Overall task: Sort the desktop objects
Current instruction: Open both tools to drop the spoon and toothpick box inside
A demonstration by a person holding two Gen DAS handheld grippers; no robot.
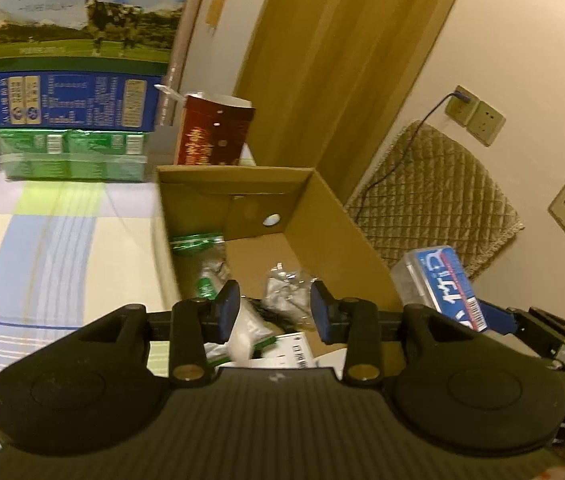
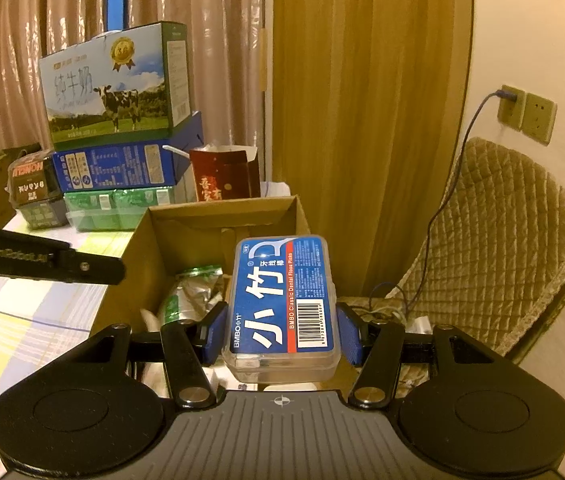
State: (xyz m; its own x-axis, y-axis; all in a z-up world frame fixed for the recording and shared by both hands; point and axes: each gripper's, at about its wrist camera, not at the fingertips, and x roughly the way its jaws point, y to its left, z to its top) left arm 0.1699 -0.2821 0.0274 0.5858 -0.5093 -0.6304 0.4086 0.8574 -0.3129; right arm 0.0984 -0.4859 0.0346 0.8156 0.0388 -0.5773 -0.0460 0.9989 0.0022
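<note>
My right gripper is shut on a clear plastic dental floss pick box with a blue label, held above the near right corner of an open cardboard box. In the left wrist view the floss box shows at the right, over the cardboard box's right wall. My left gripper is open and empty, hovering over the box's near end. Inside lie a green bag, silver packets and white items.
Stacked milk cartons, a blue box and green packs stand at the table's back. A red paper bag stands behind the cardboard box. A quilted chair and wall sockets are to the right.
</note>
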